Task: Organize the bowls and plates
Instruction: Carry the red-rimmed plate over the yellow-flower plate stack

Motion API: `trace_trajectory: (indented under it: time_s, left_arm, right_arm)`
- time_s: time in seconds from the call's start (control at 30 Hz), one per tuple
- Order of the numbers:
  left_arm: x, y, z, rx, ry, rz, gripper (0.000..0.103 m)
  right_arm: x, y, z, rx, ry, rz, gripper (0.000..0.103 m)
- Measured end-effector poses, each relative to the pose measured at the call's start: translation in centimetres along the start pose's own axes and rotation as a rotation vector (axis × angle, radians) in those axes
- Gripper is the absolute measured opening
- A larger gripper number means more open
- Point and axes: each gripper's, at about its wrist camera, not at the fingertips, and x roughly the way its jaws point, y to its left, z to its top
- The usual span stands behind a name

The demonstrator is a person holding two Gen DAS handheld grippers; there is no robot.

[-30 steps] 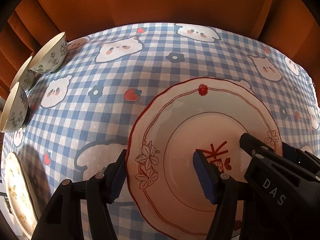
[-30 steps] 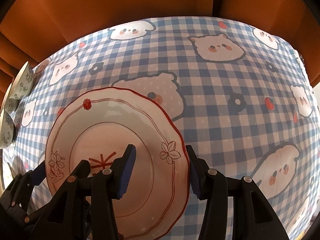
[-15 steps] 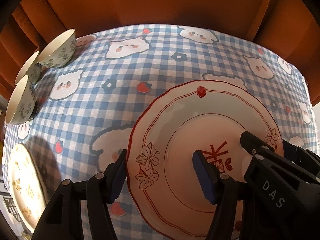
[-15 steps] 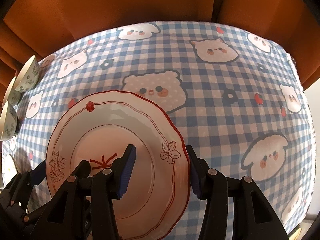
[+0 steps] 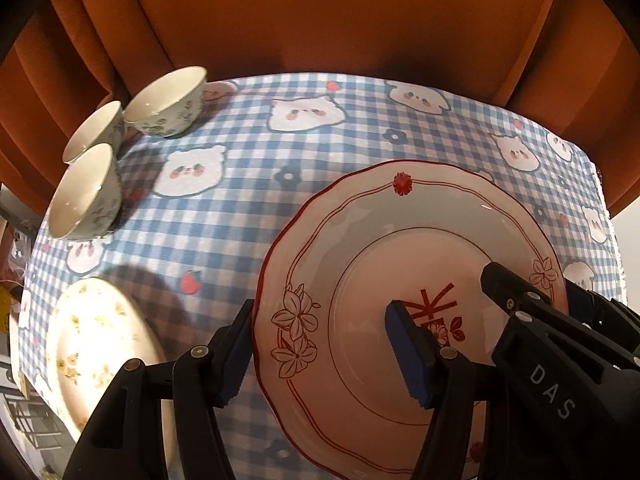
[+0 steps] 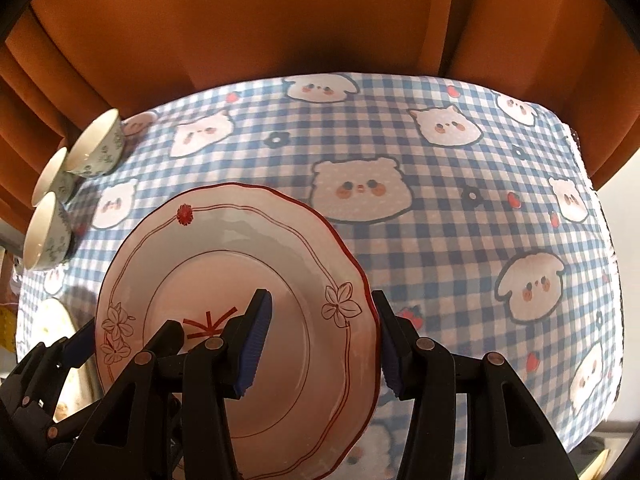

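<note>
Desk under blue gingham cloth (image 5: 248, 224), orange curtain (image 5: 320, 20) behind. One red-rimmed plate (image 5: 412, 272), raised above the cloth, clamped at opposite rims by left tool (image 5: 320, 356) and right tool (image 6: 320, 344). Three floral bowls (image 5: 86, 194) far left; yellow-flowered plate (image 5: 96, 344) near left.

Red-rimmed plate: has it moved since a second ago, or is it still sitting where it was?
Yes. The plate has risen off the tablecloth with both grippers: the cloth's pattern looks smaller now, and the three bowls sit further into view.
</note>
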Motion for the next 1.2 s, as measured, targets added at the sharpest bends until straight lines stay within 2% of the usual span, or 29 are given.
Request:
trace_trajectory:
  time_s: [0.23,0.53,0.9,1.2]
  left_arm:
    - [-1.7,4.0,-1.1,0.021,-0.027,-0.010,0.065]
    - [-3.0,10.1,-2.6,0.013,-0.046,-0.009,0.065]
    - [-4.1,18.2,-4.9,-0.028,-0.035,-0.005,0.065]
    - [-3.7,22.6,-6.4,-0.048,-0.005,-0.022,0.065]
  right_arm:
    - [-1.9,3.3,-1.5,0.022,-0.029,0.002,0.053]
    - [-3.2,9.8,-3.4,0.014,-0.057,0.011,0.053]
    - [-3.6,17.8,-6.2,-0.023,-0.047,0.022,0.053]
    - [-3.0,22.6,-8.0,-0.064,-0.016,0.005,0.053]
